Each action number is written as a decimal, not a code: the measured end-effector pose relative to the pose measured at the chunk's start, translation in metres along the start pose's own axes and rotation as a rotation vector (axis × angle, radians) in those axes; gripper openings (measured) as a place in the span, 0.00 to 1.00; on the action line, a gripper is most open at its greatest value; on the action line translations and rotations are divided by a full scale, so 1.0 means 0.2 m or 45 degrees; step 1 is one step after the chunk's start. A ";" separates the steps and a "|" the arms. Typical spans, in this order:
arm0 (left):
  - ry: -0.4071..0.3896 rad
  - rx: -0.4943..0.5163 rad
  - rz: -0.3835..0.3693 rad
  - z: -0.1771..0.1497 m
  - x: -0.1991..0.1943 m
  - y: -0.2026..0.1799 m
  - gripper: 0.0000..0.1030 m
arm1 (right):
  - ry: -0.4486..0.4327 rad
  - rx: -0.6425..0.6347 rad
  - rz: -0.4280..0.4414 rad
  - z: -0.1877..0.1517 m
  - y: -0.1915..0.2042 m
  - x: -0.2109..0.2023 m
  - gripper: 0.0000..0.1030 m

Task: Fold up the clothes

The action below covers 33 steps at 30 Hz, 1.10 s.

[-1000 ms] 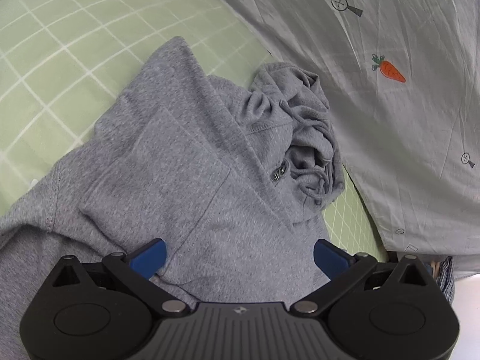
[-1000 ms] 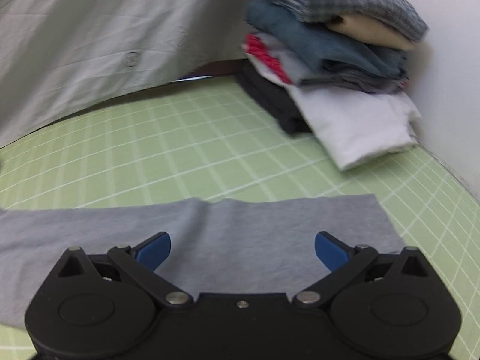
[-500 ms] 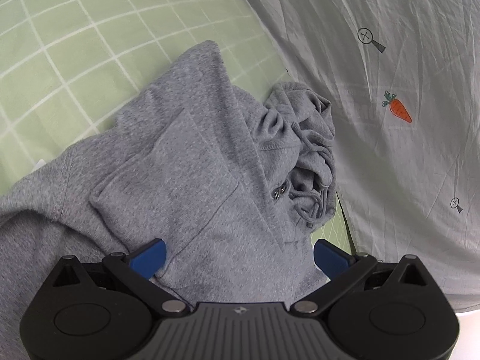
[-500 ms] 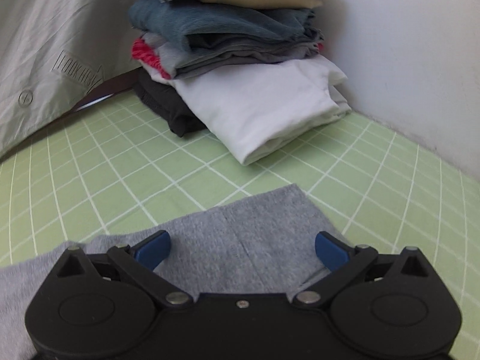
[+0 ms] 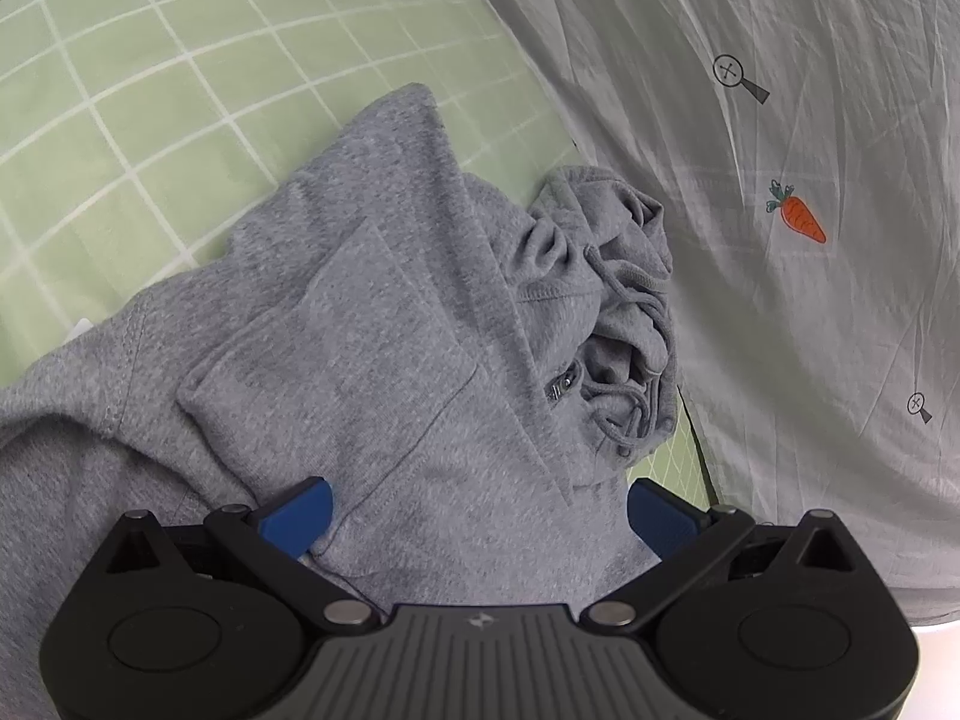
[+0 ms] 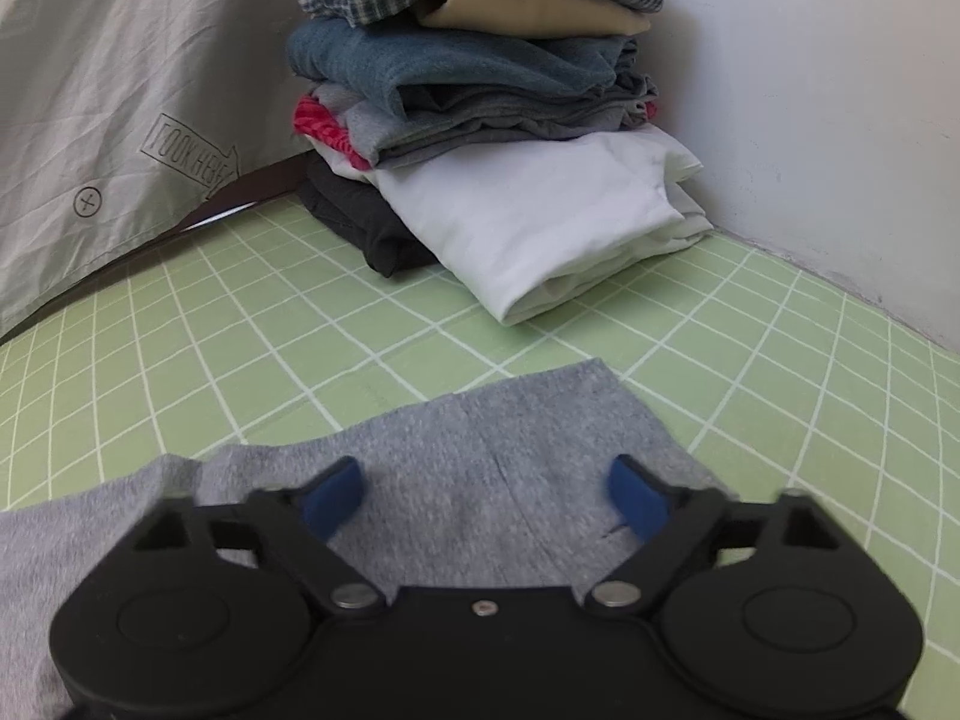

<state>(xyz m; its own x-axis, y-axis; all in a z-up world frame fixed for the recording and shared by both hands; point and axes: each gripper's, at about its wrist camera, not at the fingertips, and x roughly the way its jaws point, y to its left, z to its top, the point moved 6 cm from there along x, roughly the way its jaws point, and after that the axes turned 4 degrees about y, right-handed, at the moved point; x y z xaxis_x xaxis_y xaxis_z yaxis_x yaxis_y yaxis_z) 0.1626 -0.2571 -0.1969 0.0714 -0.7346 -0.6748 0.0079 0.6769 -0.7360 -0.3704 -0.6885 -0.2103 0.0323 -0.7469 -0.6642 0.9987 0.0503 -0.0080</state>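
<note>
- My left gripper [image 5: 477,510], black with blue fingertip pads, hangs over the heather-grey cotton hoodie [image 5: 372,324] with its jaws spread wide; nothing is pinched between them, and the cloth just lies below the gap.
- The hoodie lies spread on the pale green bed sheet with a white grid pattern [image 5: 150,78]. Its front pocket faces up near my left pad, and the hood [image 5: 612,276] is bunched in a heap at the far right, with the grey drawcord [image 5: 624,402] looped loose over it and a small metal zip pull [image 5: 561,387] just beside the cord.
- The hood's heap lies just beside the edge of a crumpled light-grey duvet printed with an orange carrot [image 5: 798,219] and small magnifier marks.
- My right gripper [image 6: 483,495] has just been closing and now stands at a middling width, its outline blurred. The pads straddle the flat grey end of the hoodie [image 6: 480,450], but they are not pressing on it; the cloth lies slack on the sheet between them.
- Beyond that end, well apart from it, a stack of folded clothes [image 6: 480,90] sits in the corner against the white wall [image 6: 840,90]: a checked shirt on top, beige, teal and grey pieces below, a white one and a dark one at the bottom.
</note>
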 end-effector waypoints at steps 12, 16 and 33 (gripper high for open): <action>-0.021 -0.036 -0.019 0.01 -0.01 0.01 1.00 | 0.063 -0.027 0.036 0.02 0.05 -0.05 0.09; -0.025 -0.002 -0.023 0.01 -0.02 0.01 1.00 | 0.048 0.042 0.100 0.07 0.05 -0.13 0.07; -0.164 0.112 0.070 -0.09 -0.28 0.07 1.00 | -0.053 -0.435 0.798 -0.02 1.30 -0.94 0.07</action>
<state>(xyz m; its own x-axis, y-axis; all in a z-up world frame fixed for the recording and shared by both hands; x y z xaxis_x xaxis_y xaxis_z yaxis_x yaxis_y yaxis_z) 0.1401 -0.2070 -0.1705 0.2014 -0.6878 -0.6974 0.0871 0.7217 -0.6867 -0.1174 -0.5314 -0.0902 0.6044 -0.5338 -0.5913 0.7237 0.6783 0.1274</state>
